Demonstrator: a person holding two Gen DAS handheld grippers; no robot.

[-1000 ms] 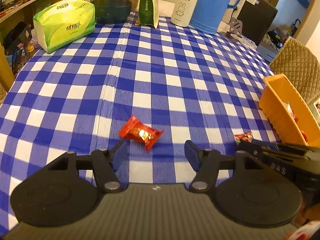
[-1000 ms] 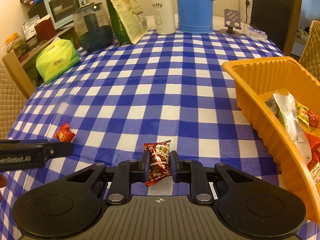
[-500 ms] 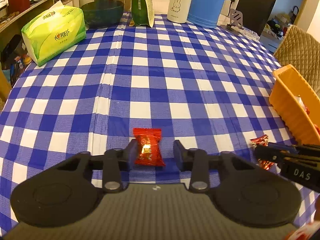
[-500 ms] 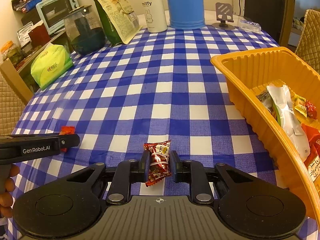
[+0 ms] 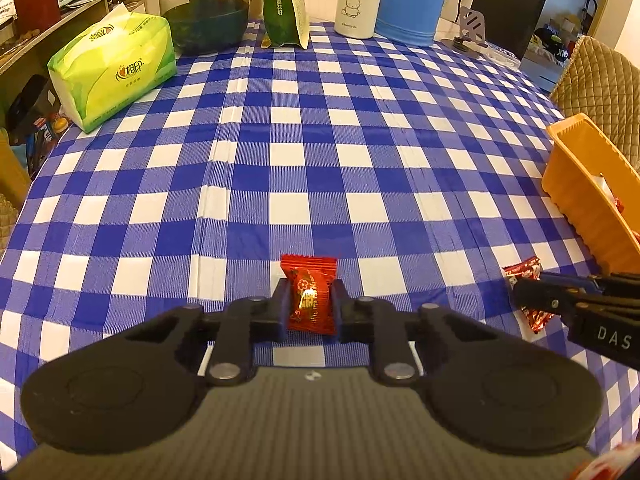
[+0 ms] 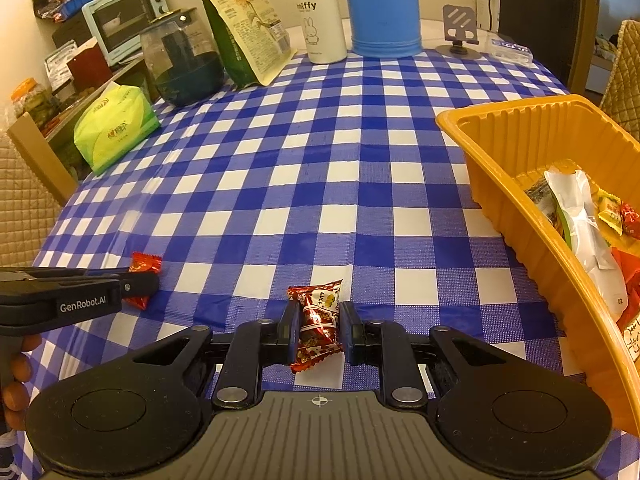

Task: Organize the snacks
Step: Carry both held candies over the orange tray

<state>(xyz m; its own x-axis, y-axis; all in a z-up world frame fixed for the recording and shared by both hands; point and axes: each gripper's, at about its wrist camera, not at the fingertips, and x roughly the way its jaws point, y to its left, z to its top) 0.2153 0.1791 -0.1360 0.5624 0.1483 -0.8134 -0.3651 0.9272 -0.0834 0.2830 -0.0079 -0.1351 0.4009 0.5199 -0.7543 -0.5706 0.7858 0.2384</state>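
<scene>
- Gripping done: your left gripper (image 5: pixel 310 300) clamps the red candy (image 5: pixel 309 292); right gripper (image 6: pixel 319 326) clamps the patterned snack (image 6: pixel 316 324).
- Next, lift both into the orange tray (image 6: pixel 516 184) at the worktop's right edge.

The orange tray (image 6: pixel 520 216) ran off the right edge in both views, so its far end went unseen. Its wall hid the lower parts of the packets (image 6: pixel 580 216) inside. Small print on those packets, beside the tray's rim, was unreadable.
</scene>
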